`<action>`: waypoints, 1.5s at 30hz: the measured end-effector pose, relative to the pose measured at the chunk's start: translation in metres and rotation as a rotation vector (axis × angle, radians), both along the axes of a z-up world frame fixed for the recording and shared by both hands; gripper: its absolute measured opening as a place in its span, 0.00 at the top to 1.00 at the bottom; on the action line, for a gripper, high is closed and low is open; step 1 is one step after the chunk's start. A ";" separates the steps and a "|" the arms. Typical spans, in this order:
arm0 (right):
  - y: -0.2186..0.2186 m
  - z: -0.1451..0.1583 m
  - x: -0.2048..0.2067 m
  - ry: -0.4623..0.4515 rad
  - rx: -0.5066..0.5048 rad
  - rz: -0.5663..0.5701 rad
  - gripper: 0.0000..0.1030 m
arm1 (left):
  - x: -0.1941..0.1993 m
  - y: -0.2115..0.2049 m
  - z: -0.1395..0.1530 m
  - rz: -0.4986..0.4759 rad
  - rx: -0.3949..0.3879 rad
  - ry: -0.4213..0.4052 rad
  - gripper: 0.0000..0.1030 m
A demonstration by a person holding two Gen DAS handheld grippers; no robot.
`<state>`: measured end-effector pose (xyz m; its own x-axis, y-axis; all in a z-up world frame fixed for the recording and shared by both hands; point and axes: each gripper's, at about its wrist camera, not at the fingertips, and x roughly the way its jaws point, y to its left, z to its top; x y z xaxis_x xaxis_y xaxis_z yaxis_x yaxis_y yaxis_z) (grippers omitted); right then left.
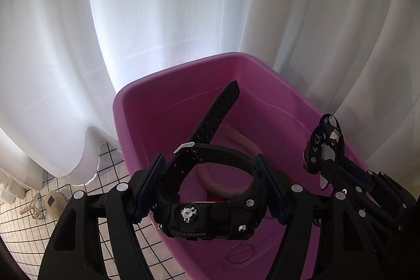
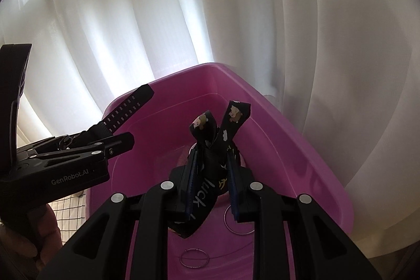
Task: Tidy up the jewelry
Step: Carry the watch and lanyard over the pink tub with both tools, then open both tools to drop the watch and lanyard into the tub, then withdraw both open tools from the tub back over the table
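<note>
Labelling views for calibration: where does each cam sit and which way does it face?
Left wrist: on the left hand-held gripper, facing down into the pink bin toward the white curtain; its fingers hold a black watch.
Right wrist: on the right hand-held gripper, same way; shut on a black printed ribbon; a hand shows lower left.
Shared: bin, curtain, watch, ribbon, both grippers.

A chunky black digital watch [image 1: 207, 217] is hanging above the pink tub [image 1: 123, 106], its perforated strap sticking up over the tub's middle. A black printed ribbon bow [image 2: 210, 167] is hovering over the tub too. Thin wire hoops [image 2: 194, 257] are lying on the tub's floor.
</note>
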<state>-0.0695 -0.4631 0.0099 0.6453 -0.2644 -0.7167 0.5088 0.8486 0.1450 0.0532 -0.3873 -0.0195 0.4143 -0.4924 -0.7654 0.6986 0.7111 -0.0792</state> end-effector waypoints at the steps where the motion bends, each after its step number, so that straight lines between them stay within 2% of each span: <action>1: -0.002 -0.002 0.001 0.005 0.004 -0.001 0.79 | 0.001 -0.003 -0.001 -0.003 0.008 0.003 0.34; 7: -0.006 -0.008 0.011 0.031 0.022 0.013 0.78 | 0.001 -0.007 -0.005 0.007 0.031 0.015 0.34; 9: -0.005 -0.008 0.010 0.035 0.023 0.011 0.66 | 0.000 -0.006 -0.001 0.010 0.025 -0.006 0.29; 10: -0.005 -0.008 0.010 0.033 0.029 0.011 0.55 | -0.002 -0.007 0.001 0.008 0.023 -0.018 0.21; 11: -0.005 -0.007 0.010 0.031 0.032 0.008 0.49 | -0.002 -0.008 0.003 0.006 0.020 -0.030 0.19; 21: -0.002 0.003 0.002 -0.003 0.035 -0.007 0.43 | 0.003 0.000 0.011 0.025 0.015 -0.047 0.17; 28: 0.006 0.010 0.002 -0.008 0.019 -0.013 0.41 | 0.005 0.022 0.023 0.059 -0.011 -0.072 0.16; 33: 0.019 0.014 0.004 -0.009 0.016 0.001 0.38 | 0.007 0.050 0.037 0.102 -0.038 -0.101 0.12; 35: 0.027 0.016 0.007 -0.009 0.009 0.010 0.38 | 0.010 0.063 0.042 0.122 -0.048 -0.110 0.07; 45: 0.084 0.032 0.033 -0.009 -0.035 0.100 0.33 | 0.027 0.145 0.057 0.243 -0.077 -0.123 0.06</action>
<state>-0.0367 -0.3790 0.0416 0.6759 -0.2229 -0.7025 0.4199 0.8998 0.1185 0.0805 -0.2426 0.0378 0.6144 -0.4223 -0.6665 0.5165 0.8538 -0.0649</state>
